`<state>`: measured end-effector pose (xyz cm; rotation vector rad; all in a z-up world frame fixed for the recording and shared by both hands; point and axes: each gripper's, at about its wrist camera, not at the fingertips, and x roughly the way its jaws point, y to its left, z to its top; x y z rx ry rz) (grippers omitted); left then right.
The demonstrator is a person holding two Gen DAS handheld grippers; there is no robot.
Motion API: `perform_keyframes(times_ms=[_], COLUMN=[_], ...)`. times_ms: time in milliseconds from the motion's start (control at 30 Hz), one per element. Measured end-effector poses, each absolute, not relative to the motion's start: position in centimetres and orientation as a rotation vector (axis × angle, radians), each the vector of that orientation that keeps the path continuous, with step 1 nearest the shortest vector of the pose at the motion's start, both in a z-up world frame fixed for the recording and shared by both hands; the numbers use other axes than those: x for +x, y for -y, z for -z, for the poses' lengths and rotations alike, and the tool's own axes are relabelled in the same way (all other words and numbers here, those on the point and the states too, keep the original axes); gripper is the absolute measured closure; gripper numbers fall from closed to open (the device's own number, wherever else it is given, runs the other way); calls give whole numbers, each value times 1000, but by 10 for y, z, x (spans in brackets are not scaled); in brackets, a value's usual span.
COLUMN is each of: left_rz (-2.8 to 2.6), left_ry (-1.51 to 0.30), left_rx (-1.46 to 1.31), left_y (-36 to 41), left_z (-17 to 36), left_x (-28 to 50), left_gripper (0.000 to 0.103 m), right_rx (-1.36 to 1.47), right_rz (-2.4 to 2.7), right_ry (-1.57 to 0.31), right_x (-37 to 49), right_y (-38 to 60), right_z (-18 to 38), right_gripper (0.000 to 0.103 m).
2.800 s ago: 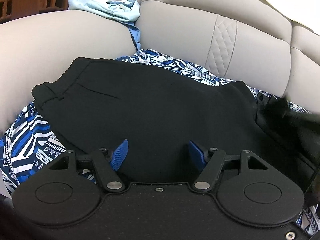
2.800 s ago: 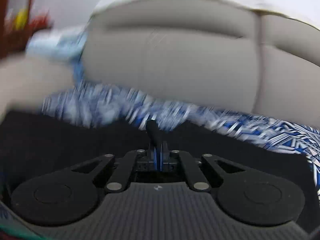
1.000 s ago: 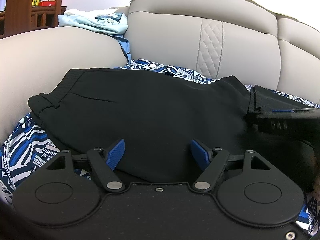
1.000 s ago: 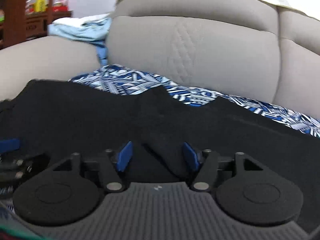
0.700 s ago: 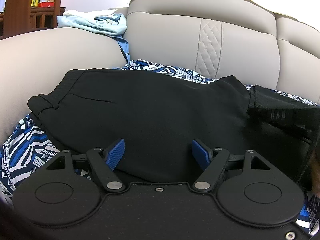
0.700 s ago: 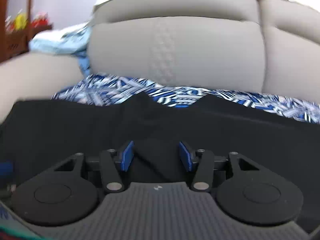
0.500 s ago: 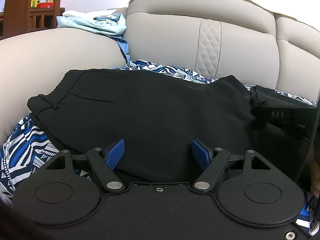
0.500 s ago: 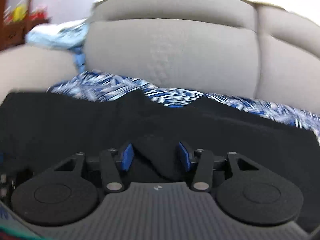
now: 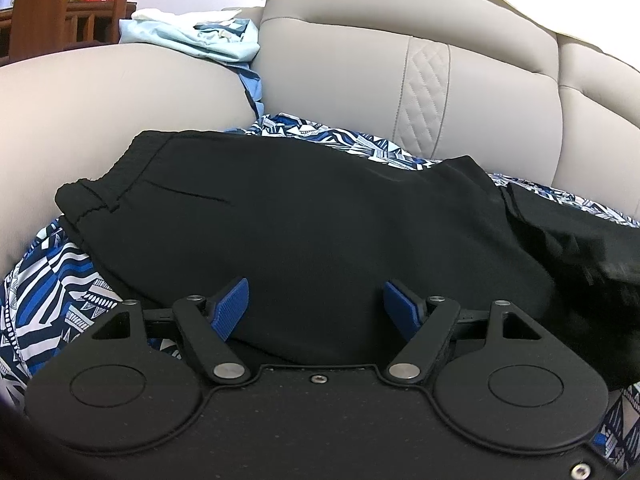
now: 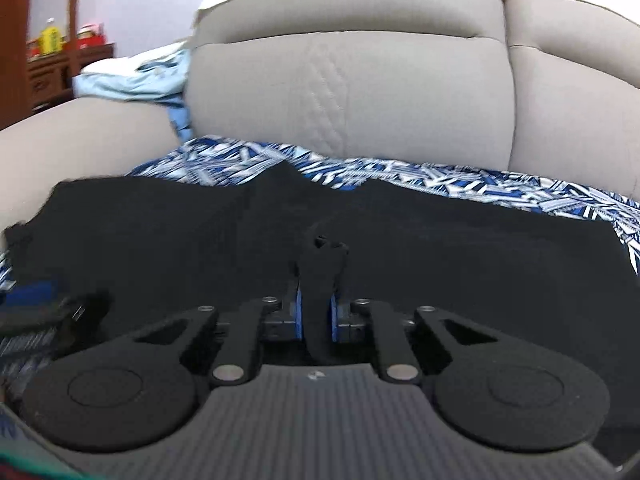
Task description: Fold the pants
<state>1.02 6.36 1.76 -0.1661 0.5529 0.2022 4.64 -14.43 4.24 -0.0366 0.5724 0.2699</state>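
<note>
Black pants (image 9: 312, 224) lie spread on a blue-and-white patterned cloth (image 9: 52, 280) on the sofa seat, waistband at the left. My left gripper (image 9: 316, 306) stands open over the pants' near edge, the fabric lying between its blue pads without being pressed. In the right wrist view the pants (image 10: 460, 256) stretch across the seat. My right gripper (image 10: 316, 314) is closing, its jaws pinching a bunched fold of the black fabric that sticks up between the pads. The left gripper's blue finger (image 10: 32, 296) shows blurred at the left edge.
The beige sofa backrest (image 9: 340, 80) rises behind and its armrest (image 9: 100, 112) bulges at the left. Light blue clothes (image 9: 192, 40) are piled on the armrest's far end. A wooden shelf (image 9: 72, 12) with bottles stands at the far left.
The right gripper's jaws have closed from wide apart onto a fold of the pants and it has shifted sideways, out of the left wrist view. The left gripper has stayed still and open.
</note>
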Motion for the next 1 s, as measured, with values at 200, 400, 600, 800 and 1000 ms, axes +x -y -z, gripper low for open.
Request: perform_keyframes(times_ms=[200, 400, 600, 800, 1000], left_rz=[-160, 1, 136, 228, 305], left_ry=[-559, -480, -486, -519, -566], left_rx=[-292, -262, -178, -133, -67], left_y=[-75, -57, -16, 27, 72], left_z=[-33, -73, -93, -90, -73], left_x=[10, 18, 36, 43, 44], left_gripper=[38, 39, 39, 56, 78], right_rx=[-116, -177, -145, -85, 8], right_rz=[-331, -382, -459, -462, -264], right_ry=[-552, -499, -507, -456, -428], right_x=[9, -6, -8, -26, -38], right_y=[140, 132, 143, 192, 259], right_z=[-38, -34, -37, -51, -55], right_gripper=[88, 87, 28, 13, 38])
